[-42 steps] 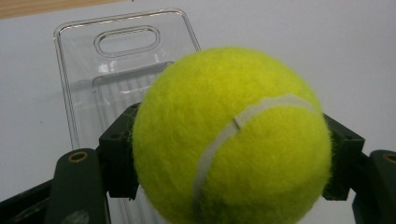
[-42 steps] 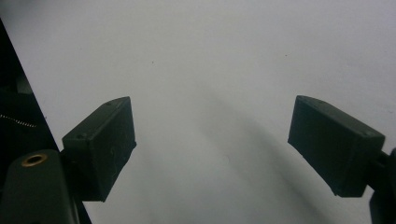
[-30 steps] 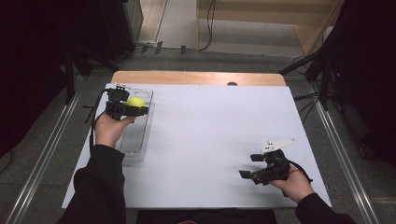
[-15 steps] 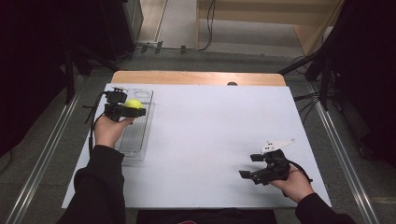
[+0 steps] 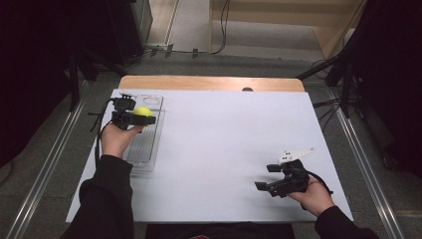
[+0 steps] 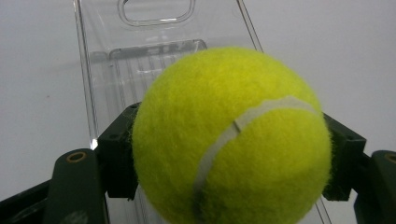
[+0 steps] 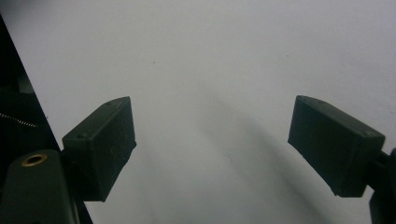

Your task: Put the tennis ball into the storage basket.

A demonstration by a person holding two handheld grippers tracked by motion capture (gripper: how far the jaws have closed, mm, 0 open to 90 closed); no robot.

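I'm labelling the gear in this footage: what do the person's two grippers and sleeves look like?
Both are black handheld tools. The left gripper has blocky black jaw pads and a black cable looping down by the wrist. The right gripper has the same squared pads, a brass-coloured ring near one jaw base, a pale three-cornered plate on top and a trailing black cable. Both sleeves are black, long.

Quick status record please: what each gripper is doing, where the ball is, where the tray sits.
left gripper: shut on the tennis ball, above the tray
tennis ball: yellow-green, clamped between both jaws
tray: clear plastic, lying flat at the table's left edge, under the ball
right gripper: jaws wide apart, nothing between them, over bare white table
table: white top, wooden strip along the far edge
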